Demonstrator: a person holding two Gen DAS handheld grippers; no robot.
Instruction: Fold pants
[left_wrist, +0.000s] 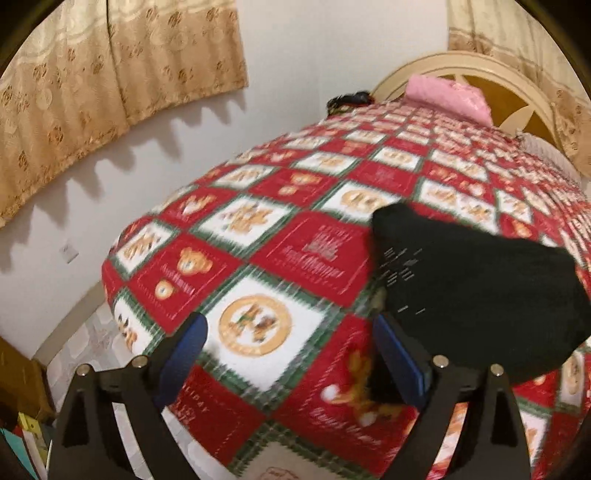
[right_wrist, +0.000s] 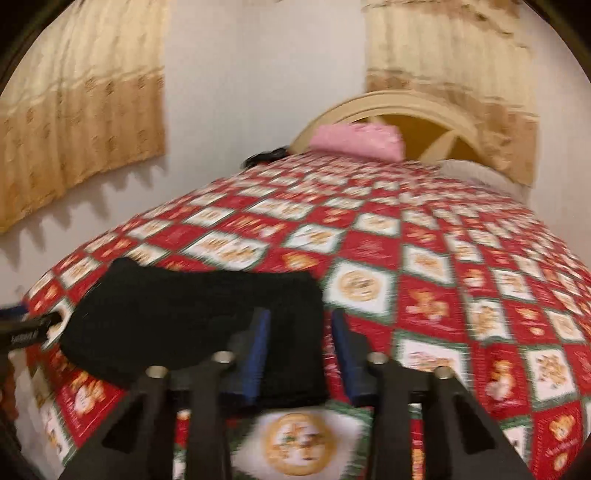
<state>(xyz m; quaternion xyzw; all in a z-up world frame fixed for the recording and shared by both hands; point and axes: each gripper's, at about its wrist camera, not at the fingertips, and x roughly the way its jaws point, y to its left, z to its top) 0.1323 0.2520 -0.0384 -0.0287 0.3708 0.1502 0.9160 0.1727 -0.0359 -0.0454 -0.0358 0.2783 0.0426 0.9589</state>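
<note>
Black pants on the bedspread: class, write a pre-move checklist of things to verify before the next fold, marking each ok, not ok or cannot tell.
1. Black pants lie on the bedspread, not hanging over its edge: ok.
2. Left gripper open, nothing between its fingers: ok.
3. Right gripper open, straddling the pants' near right edge: ok.
4. Pants lying flat and smooth enough to fold: cannot tell, both views are motion-blurred.
5. Bedspread around the pants bare of other items; the pink pillow sits far off by the headboard: ok.
6. Which end is the waistband: cannot tell.
</note>
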